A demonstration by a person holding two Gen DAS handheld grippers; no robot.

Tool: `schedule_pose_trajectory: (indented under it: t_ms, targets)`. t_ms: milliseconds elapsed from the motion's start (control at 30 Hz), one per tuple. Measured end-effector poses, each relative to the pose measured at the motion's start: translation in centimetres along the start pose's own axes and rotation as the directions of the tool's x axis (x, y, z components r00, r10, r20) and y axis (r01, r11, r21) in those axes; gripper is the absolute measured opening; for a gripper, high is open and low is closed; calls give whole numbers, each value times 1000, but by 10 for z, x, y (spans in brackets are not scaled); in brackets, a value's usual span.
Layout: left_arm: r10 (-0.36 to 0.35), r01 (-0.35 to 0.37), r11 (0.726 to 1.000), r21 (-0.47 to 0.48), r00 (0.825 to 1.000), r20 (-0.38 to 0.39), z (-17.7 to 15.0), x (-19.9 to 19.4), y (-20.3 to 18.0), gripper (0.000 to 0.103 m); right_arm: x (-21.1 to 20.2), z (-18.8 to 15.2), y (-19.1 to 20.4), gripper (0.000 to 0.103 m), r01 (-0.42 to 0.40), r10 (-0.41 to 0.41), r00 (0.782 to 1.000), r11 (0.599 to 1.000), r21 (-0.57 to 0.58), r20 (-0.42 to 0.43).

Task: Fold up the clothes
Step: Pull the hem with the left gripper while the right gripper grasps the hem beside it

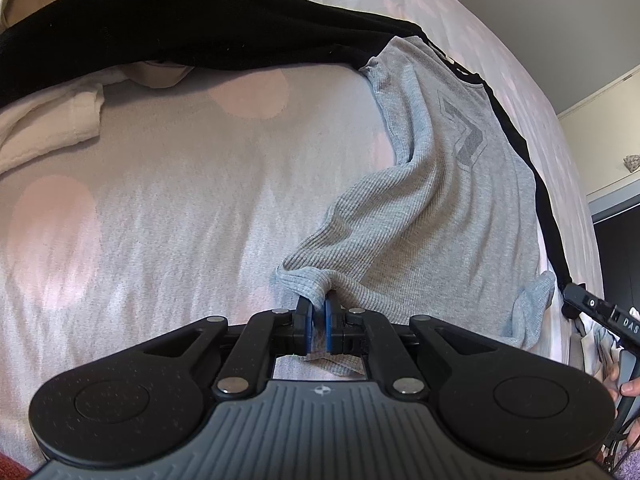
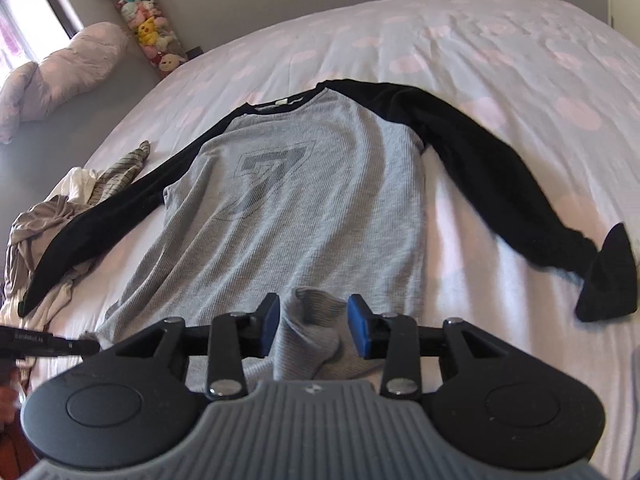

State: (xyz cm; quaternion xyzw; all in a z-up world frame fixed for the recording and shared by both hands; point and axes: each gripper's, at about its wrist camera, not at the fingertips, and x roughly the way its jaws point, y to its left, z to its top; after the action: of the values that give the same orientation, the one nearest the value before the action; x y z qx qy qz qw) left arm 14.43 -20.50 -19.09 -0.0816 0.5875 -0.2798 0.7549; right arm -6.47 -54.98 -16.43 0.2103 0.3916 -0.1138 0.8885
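A grey long-sleeved shirt (image 2: 288,200) with black sleeves and a dark "7" print lies face up on the bed, both sleeves spread out. It also shows in the left wrist view (image 1: 448,184). My left gripper (image 1: 318,304) is shut on a bunched corner of the grey hem. My right gripper (image 2: 314,316) is open, its blue pads (image 2: 359,320) on either side of a raised fold of the hem at the other corner. The right gripper's tip also shows at the right edge of the left wrist view (image 1: 576,294).
The bed sheet (image 2: 500,60) is white with pink dots. A heap of other clothes (image 2: 60,216) lies under the left black sleeve (image 2: 120,208). A cream cloth (image 1: 52,120) lies at the left. A pillow (image 2: 60,76) and a tube of soft toys (image 2: 148,20) stand beyond the bed.
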Motion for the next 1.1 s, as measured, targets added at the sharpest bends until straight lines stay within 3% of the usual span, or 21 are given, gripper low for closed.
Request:
schedule_pose_trajectory:
  t_ms: [133, 267, 467, 567, 633, 700, 833, 900, 1100]
  targets:
    - [5, -5, 1000, -3, 1000, -2, 0, 0, 0, 3, 2, -8, 4, 42, 46, -53, 998, 982, -181, -37]
    - [12, -12, 1000, -1, 1000, -3, 0, -2, 0, 3, 10, -13, 17, 41, 37, -59, 997, 945, -326, -57]
    - [14, -14, 1000, -12, 1000, -10, 1, 0, 1, 4, 25, -14, 36, 41, 26, -65, 996, 888, -459, -69]
    - [9, -9, 1000, -17, 1000, -10, 1, 0, 2, 5, 33, -16, 38, 35, 5, -47, 996, 887, -462, -80]
    - [5, -5, 1000, -18, 1000, -7, 0, -1, 2, 6, 35, -18, 39, 18, -17, -27, 996, 890, -456, -90]
    - [-6, 6, 1000, -18, 1000, 1, 0, -3, 1, 13, 31, -19, 40, 8, -32, -12, 995, 896, -444, -95]
    - [-37, 38, 999, -30, 999, 31, 0, -14, 2, 25, 12, -18, 36, 7, -25, -8, 997, 917, -399, -83]
    - [-49, 51, 998, -40, 997, 54, -1, -21, 4, 41, 0, -17, 33, 7, -22, -6, 997, 932, -363, -78]
    - [-76, 79, 994, -72, 996, 55, -2, -30, 6, 42, -31, -21, 21, 7, -22, 0, 997, 964, -264, -83]
